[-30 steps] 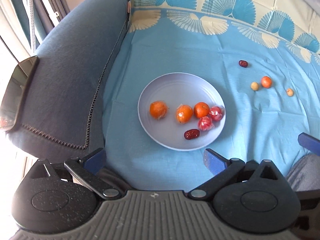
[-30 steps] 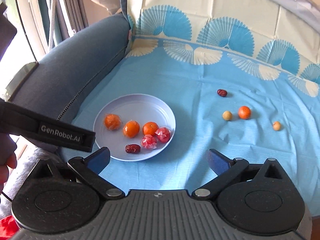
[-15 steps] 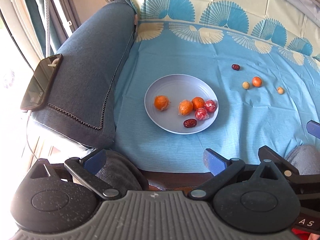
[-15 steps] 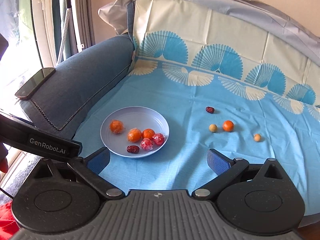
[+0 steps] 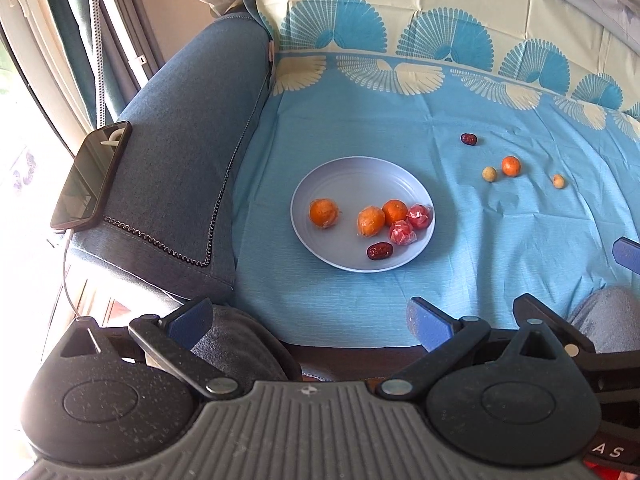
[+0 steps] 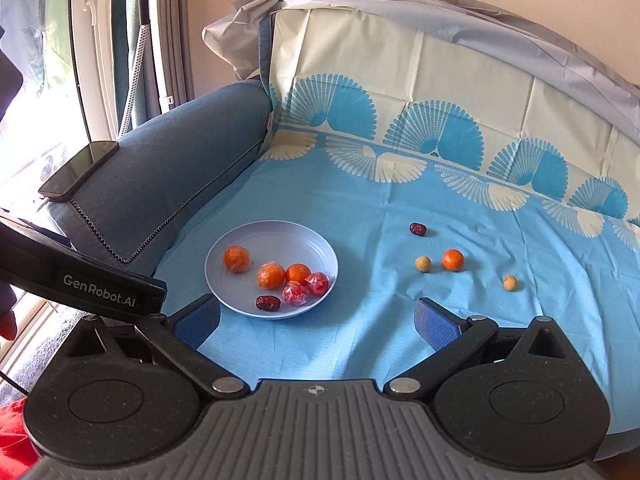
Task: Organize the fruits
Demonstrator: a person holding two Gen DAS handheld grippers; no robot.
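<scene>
Both grippers hang back at the near edge of the blue fan-patterned cloth [image 6: 360,184] covering the sofa seat, and both have their blue pads spread wide with nothing between them: the left gripper [image 5: 308,316] faces the pale lilac round plate [image 5: 348,172], the right gripper [image 6: 318,316] looks over the whole spread. The plate already holds three orange fruits, two red wrapped pieces and a dark red date [image 5: 379,251]. Four fruits lie loose on the cloth well to the right of it: another dark date [image 6: 418,229], a small orange citrus [image 6: 453,259] with a pale yellow round fruit [image 6: 423,263] just beside it, and a smaller yellowish fruit [image 6: 510,282] set apart.

We judge the next pick belongs to the right gripper. These are small and round (they roll), so we come straight down, centre the pads, and close gently.

What the red wrapped pieces contain we cannot tell. The left gripper's body covers the cloth's near edge.
</scene>
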